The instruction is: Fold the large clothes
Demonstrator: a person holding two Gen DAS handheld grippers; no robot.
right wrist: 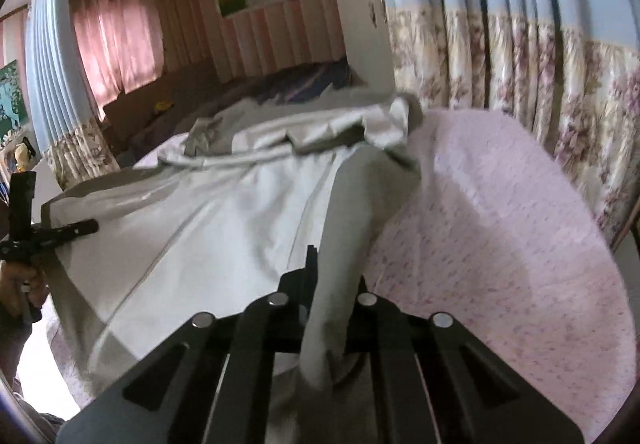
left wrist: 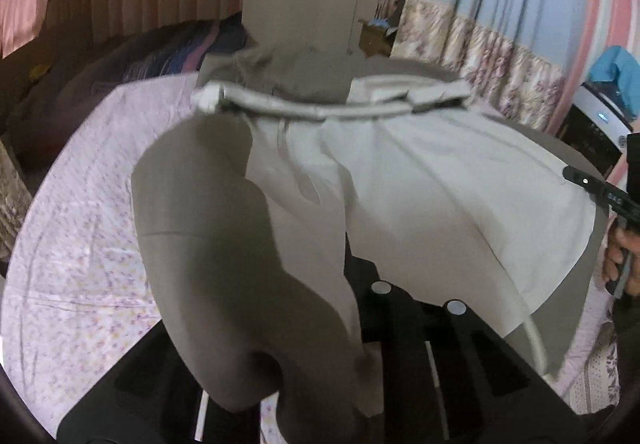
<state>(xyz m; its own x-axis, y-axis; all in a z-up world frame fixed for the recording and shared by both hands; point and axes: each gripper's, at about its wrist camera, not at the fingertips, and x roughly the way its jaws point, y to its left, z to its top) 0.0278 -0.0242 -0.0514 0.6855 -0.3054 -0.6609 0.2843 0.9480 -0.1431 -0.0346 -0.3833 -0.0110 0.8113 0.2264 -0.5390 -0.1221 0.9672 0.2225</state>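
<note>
A large grey garment with a pale lining (left wrist: 420, 203) lies spread over a bed with a pink flowered sheet (left wrist: 92, 203). My left gripper (left wrist: 360, 328) is shut on a fold of the grey garment at its near edge; the cloth drapes over the fingers and hides them. In the right wrist view the same garment (right wrist: 224, 211) stretches away from me, and my right gripper (right wrist: 324, 308) is shut on a grey sleeve-like fold. The right gripper also shows at the right edge of the left wrist view (left wrist: 600, 195). The left gripper shows at the left edge of the right wrist view (right wrist: 60, 232).
The pink sheet (right wrist: 500, 244) covers the bed to the right. Blue and flowered curtains (right wrist: 520, 43) hang close behind the bed. A white wardrobe (left wrist: 320, 3) stands at the far end. Dark bedding (left wrist: 120, 75) lies at the far left.
</note>
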